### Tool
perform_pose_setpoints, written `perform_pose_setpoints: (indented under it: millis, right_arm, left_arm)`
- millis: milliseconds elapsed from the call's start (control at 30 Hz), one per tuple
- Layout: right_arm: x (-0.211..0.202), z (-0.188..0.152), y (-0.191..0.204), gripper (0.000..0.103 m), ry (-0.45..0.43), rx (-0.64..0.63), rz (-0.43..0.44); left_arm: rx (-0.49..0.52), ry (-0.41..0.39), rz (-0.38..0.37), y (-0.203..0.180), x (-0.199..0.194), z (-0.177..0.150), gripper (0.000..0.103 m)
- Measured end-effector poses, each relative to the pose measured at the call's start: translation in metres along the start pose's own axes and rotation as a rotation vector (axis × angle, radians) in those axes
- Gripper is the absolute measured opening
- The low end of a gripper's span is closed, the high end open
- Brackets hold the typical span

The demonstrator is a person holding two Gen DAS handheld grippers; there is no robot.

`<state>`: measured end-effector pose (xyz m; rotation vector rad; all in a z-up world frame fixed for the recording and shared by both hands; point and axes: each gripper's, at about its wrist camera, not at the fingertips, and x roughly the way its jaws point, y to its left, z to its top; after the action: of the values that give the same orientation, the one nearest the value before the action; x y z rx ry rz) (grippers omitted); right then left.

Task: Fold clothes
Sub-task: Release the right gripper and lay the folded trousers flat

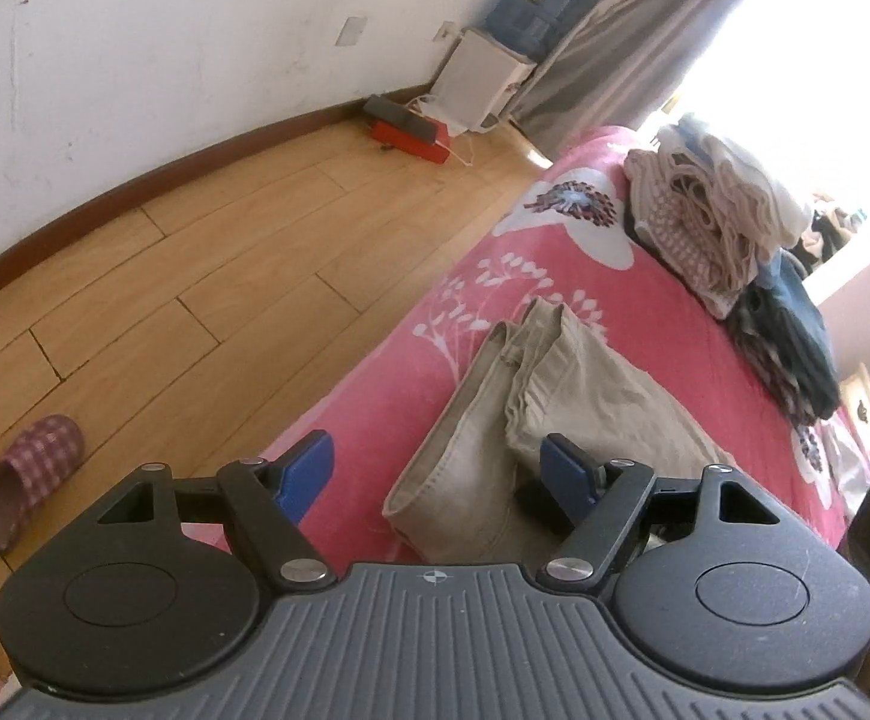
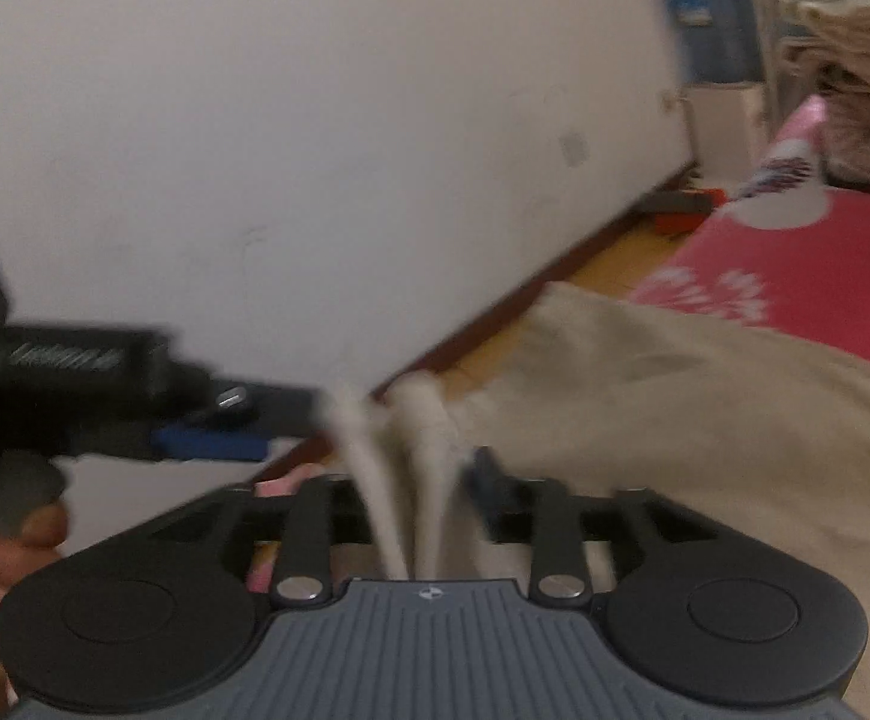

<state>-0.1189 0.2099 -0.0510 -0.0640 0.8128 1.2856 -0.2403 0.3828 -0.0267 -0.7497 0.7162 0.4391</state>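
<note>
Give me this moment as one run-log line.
step: folding beige trousers on pink bed cover | left gripper: open, empty | right gripper: blurred, trouser edge between jaws | folded pile: behind

A plaid slipper (image 1: 30, 480) lies on the wooden floor (image 1: 195, 276) at lower left; a red box (image 1: 409, 138) and white cabinet (image 1: 477, 81) sit by the wall at upper centre.

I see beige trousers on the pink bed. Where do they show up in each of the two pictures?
Left wrist view: the beige trousers lie low and right of centre on the pink blanket, just beyond the blue pads.
Right wrist view: the trousers fill the lower right, blurred, with cloth between the fingers.
Shared landmark: the blue water bottle against the white wall.
</note>
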Motion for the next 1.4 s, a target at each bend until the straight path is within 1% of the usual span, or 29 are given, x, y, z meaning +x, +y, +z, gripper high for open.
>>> perform_pose_setpoints:
  millis: [33, 67, 133, 200, 267, 333, 367, 400, 433, 467, 500, 567, 600, 667, 700, 733, 767, 867, 933, 1067, 1133, 1233, 1333, 1400]
  right_arm:
    - [-0.001, -0.002, 0.006, 0.048, -0.003, -0.021, 0.012]
    - [-0.001, -0.004, 0.011, 0.055, -0.007, -0.041, 0.026]
    - [-0.009, -0.008, 0.016, 0.055, -0.021, -0.081, 0.073]
    - [-0.024, -0.01, 0.006, 0.055, -0.057, -0.021, 0.123]
    - [-0.047, -0.011, -0.014, 0.055, -0.119, 0.079, 0.143]
    - [-0.072, -0.012, -0.036, 0.055, -0.176, 0.175, 0.15]
    - [-0.086, -0.013, -0.048, 0.054, -0.198, 0.216, 0.143]
    - [-0.099, -0.014, -0.061, 0.052, -0.219, 0.256, 0.134]
    - [-0.109, -0.016, -0.072, 0.048, -0.218, 0.285, 0.112]
    - [-0.116, -0.019, -0.081, 0.038, -0.204, 0.305, 0.078]
    - [-0.121, -0.022, -0.089, 0.026, -0.189, 0.323, 0.045]
    - [-0.12, -0.028, -0.094, 0.018, -0.137, 0.326, 0.015]
    - [-0.114, -0.032, -0.094, 0.014, -0.096, 0.319, 0.011]
    - [-0.103, -0.038, -0.083, 0.013, -0.045, 0.275, 0.013]
    - [-0.098, -0.041, -0.079, 0.013, -0.021, 0.255, 0.015]
    - [-0.098, -0.043, -0.076, 0.013, -0.024, 0.251, 0.026]
    - [-0.098, -0.045, -0.073, 0.013, -0.027, 0.247, 0.036]
    - [-0.1, -0.049, -0.064, 0.014, -0.045, 0.213, 0.065]
    - [-0.098, -0.048, -0.056, 0.015, -0.056, 0.168, 0.075]
    - [-0.097, -0.046, -0.038, 0.016, -0.059, 0.079, 0.083]
    - [-0.093, -0.046, -0.032, 0.016, -0.051, 0.053, 0.079]
    - [-0.088, -0.048, -0.027, 0.016, -0.042, 0.04, 0.073]
    - [-0.085, -0.05, -0.024, 0.017, -0.038, 0.035, 0.071]
    - [-0.083, -0.05, -0.024, 0.019, -0.038, 0.033, 0.07]
  left_arm:
    - [-0.003, -0.002, 0.003, 0.001, -0.001, 0.001, 0.076]
    - [-0.006, -0.007, 0.008, 0.001, -0.002, 0.002, 0.076]
    - [-0.008, -0.017, 0.011, 0.002, -0.004, 0.005, 0.076]
    - [0.004, -0.027, 0.014, 0.0, -0.006, 0.007, 0.076]
    - [0.035, -0.029, 0.015, -0.003, -0.009, 0.008, 0.077]
    - [0.09, -0.029, 0.017, -0.011, -0.011, 0.008, 0.077]
    - [0.127, -0.031, 0.015, -0.017, -0.011, 0.008, 0.077]
    - [0.177, -0.036, 0.01, -0.025, -0.012, 0.007, 0.077]
    - [0.229, -0.041, 0.006, -0.033, -0.011, 0.006, 0.077]
    - [0.287, -0.048, 0.008, -0.043, -0.01, 0.004, 0.077]
    - [0.358, -0.056, 0.02, -0.054, -0.007, 0.0, 0.077]
    - [0.527, -0.056, 0.07, -0.078, 0.001, -0.015, 0.077]
    - [0.599, -0.047, 0.097, -0.086, 0.006, -0.023, 0.077]
    - [0.706, -0.042, 0.14, -0.094, 0.01, -0.037, 0.076]
    - [0.738, -0.04, 0.155, -0.095, 0.01, -0.042, 0.076]
    - [0.739, -0.035, 0.164, -0.092, 0.007, -0.043, 0.076]
    - [0.719, -0.027, 0.17, -0.088, 0.004, -0.042, 0.076]
    - [0.596, 0.014, 0.16, -0.07, -0.009, -0.033, 0.076]
    - [0.49, 0.055, 0.112, -0.058, -0.013, -0.027, 0.076]
    - [0.332, 0.089, 0.02, -0.048, -0.01, -0.025, 0.075]
    - [0.285, 0.1, -0.025, -0.046, -0.006, -0.027, 0.074]
    - [0.231, 0.117, -0.056, -0.045, 0.003, -0.028, 0.073]
    - [0.142, 0.122, -0.097, -0.039, 0.01, -0.028, 0.072]
    - [0.084, 0.114, -0.117, -0.036, 0.014, -0.026, 0.072]
